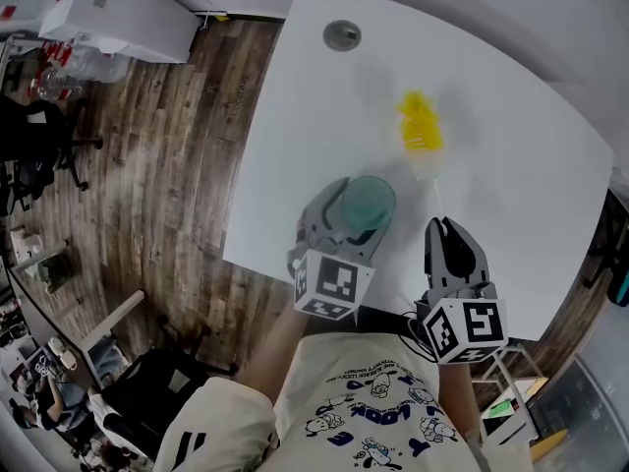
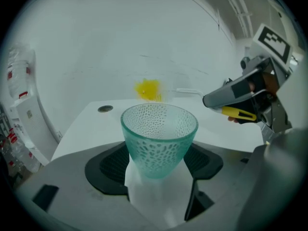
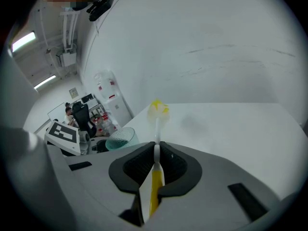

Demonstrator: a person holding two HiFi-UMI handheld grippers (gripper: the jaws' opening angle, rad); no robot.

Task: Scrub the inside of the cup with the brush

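Left gripper (image 1: pixel 352 214) clamps the teal dimpled glass cup (image 2: pixel 159 138) upright at the white table's (image 1: pixel 511 185) near edge, steadying it. Right gripper (image 1: pixel 449 232) pinches the yellow-bristled brush (image 3: pixel 158 110) by its handle, bristles forward, aimed to enter.

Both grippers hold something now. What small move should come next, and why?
Probably swing the right gripper toward the cup, bringing the brush's yellow head over its open mouth. The handle is already clamped and the left gripper holds the cup upright, but the head is outside it.
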